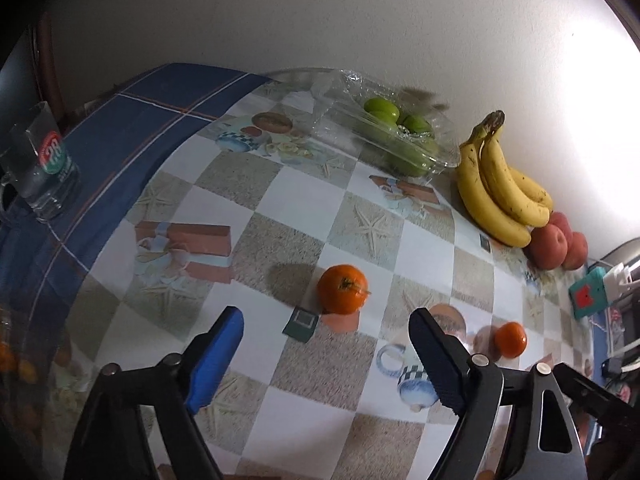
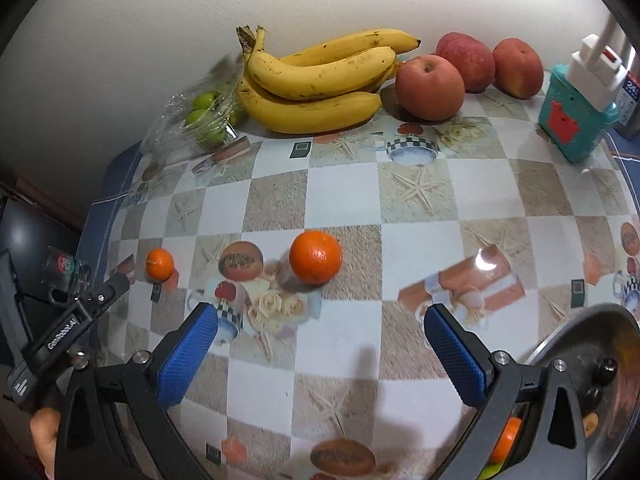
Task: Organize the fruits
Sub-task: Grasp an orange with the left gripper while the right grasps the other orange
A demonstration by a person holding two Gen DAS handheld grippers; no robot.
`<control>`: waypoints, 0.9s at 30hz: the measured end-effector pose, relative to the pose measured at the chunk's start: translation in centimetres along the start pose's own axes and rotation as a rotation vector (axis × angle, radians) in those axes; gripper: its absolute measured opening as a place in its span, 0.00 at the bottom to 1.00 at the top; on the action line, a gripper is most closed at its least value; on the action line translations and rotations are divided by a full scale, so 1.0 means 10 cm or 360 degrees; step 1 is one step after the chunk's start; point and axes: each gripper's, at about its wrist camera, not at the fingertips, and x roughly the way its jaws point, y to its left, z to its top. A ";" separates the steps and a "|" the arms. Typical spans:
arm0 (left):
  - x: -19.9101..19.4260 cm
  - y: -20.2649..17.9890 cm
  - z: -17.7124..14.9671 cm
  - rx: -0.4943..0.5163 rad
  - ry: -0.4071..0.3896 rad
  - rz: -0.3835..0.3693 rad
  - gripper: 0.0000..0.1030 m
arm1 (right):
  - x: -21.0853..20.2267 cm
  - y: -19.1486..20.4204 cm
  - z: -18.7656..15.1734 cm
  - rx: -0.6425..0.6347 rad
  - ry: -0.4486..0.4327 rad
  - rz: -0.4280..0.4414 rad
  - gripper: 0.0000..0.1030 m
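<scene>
Reaching for loose fruit, the left gripper [image 1: 326,336] and right gripper [image 2: 320,338] both gape empty above small round orange tangerines [image 1: 342,289], each needing lowering astride one before closing.

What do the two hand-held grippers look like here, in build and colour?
Both are black, angular frames with silver pivot bolts. The right hand-held gripper carries two blue textured pads. The left hand-held gripper has one blue pad and one black ribbed pad; its black body bears white lettering. No sleeves show.
</scene>
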 end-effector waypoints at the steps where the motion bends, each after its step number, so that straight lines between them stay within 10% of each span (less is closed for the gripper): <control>1: 0.03 0.00 0.00 -0.0010 0.0003 -0.0019 0.80 | 0.04 0.02 0.01 -0.0001 0.0005 -0.0003 0.97; 15: 0.26 -0.14 0.01 0.0028 -0.0006 -0.0005 0.64 | 0.34 0.06 0.15 0.0029 0.0045 -0.0098 0.53; 27: 0.47 -0.21 -0.01 0.0062 0.0031 0.0031 0.46 | 0.42 0.02 0.26 0.0076 0.0087 -0.0084 0.45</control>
